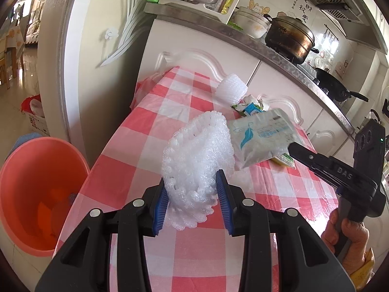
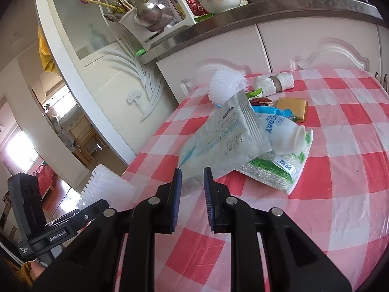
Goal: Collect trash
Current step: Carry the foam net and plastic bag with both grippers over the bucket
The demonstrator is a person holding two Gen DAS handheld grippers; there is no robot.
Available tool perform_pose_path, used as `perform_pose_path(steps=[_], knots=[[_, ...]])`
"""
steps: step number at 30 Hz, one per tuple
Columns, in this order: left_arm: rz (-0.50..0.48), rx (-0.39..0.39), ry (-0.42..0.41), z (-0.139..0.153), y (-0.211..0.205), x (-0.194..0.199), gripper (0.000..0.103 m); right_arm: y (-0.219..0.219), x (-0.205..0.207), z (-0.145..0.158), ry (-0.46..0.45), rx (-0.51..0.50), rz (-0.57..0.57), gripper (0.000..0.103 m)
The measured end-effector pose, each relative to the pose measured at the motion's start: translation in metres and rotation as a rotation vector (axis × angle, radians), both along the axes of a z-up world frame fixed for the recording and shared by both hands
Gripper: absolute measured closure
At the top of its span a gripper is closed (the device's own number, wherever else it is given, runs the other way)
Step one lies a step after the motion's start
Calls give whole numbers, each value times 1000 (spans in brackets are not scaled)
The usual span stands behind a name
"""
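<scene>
Down on the floor at the far left sits a pink plastic bucket, tucked against the edge of the table with the red-and-white checked cloth; just to its right the left gripper has its blue-padded fingers pressed against both sides of a white foam fruit net, lifted above the cloth; a second foam net lies further back near the cupboard doors; next comes the pile of rubbish, with a crumpled wrapper, a pale grey packet printed with a blue feather, a white milk bottle lying on its side and a green-and-white scouring pad under them; the right gripper has the packet's near corner sitting in the narrow gap between its fingers, though I cannot tell whether they grip it.
</scene>
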State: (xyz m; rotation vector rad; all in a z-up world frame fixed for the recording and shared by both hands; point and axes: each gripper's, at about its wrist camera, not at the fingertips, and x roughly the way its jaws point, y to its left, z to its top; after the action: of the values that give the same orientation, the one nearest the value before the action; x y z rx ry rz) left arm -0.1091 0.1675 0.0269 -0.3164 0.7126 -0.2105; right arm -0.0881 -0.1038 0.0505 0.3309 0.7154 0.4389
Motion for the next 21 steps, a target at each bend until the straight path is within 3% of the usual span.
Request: perform_pose_path(steps=[1,6,15,18,21], knots=[[0,1,0,0,0,0,64,1,3,-3,20,0,-19,68],[-1,-7,0,-2,3,-1,64,-6,8,-21,113,78,-77,53],[-15,-17,9,-9,3,1,64,-6,37,-38,202,294,-91,51],[-11,-19,8,-9,5,1,64,-3,45,-39,199,306,-101,53],[-7,-25,8,-10,10,2,64,-2,48,-40,192,309,-126,78]])
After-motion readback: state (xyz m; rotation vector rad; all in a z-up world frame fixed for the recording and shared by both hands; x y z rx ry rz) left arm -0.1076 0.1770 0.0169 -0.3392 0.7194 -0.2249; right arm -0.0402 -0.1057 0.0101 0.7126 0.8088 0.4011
